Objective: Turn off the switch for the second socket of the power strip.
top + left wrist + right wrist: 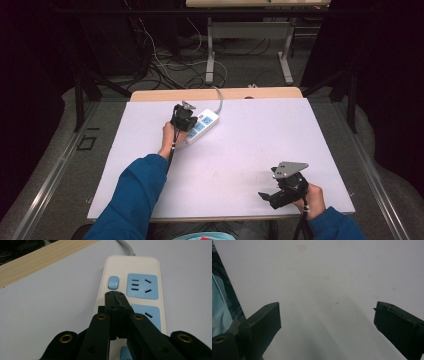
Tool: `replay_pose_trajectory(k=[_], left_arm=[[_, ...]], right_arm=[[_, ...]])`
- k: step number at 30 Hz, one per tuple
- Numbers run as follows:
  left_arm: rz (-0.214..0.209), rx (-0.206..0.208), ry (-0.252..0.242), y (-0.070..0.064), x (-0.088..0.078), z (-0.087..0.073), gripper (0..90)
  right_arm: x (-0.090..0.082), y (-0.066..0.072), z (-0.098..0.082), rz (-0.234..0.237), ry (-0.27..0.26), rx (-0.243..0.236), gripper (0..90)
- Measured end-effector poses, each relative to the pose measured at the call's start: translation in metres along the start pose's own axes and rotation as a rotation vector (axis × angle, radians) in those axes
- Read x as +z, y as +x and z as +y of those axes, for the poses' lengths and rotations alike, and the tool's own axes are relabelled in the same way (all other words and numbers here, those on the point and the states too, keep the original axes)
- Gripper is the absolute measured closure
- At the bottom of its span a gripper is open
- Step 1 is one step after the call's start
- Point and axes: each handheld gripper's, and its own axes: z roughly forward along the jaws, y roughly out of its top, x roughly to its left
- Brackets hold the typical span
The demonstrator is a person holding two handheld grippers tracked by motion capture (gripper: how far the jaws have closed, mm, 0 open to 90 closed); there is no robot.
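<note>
The power strip (130, 302) lies at the far left of the bench (250, 150), its grey cable (219, 97) leading off the far edge. The left gripper (113, 293), jaws pressed together and pinching nothing, points its tips just short of the blue switch (113, 282); whether they touch it cannot be told. The press on the switch appears about to happen or only beginning; the rest is left to do. The right gripper (267, 197) rests near the right front edge, jaws spread wide over bare bench. The strip is smooth white plastic with rounded corners and square pale-blue socket panels (142, 286); the bench top is matte white with a wooden far rim.
</note>
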Motion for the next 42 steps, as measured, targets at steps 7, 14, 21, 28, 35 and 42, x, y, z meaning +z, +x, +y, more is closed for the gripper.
replay_pose_trajectory(k=[7,14,21,28,35,42], left_arm=[[0.004,-0.010,-0.008,0.002,0.000,-0.002,90.0],[0.000,-0.017,-0.005,0.002,0.000,-0.002,90.0],[0.014,-0.029,-0.009,0.006,0.001,-0.003,90.0],[0.007,-0.042,-0.006,0.011,-0.003,-0.005,90.0],[0.014,-0.021,-0.008,0.009,-0.003,-0.005,90.0],[0.027,-0.012,-0.010,0.005,-0.003,-0.006,90.0]], right_arm=[[0.000,0.001,0.000,-0.001,0.003,0.011,6.9],[0.000,0.001,0.000,0.004,0.003,0.009,6.9],[0.000,0.001,0.000,0.001,0.001,0.008,6.9],[0.000,0.000,0.000,0.009,0.011,0.005,6.9],[0.002,0.000,0.000,0.001,0.003,0.002,6.9],[0.002,0.000,0.000,-0.001,0.001,-0.006,6.9]])
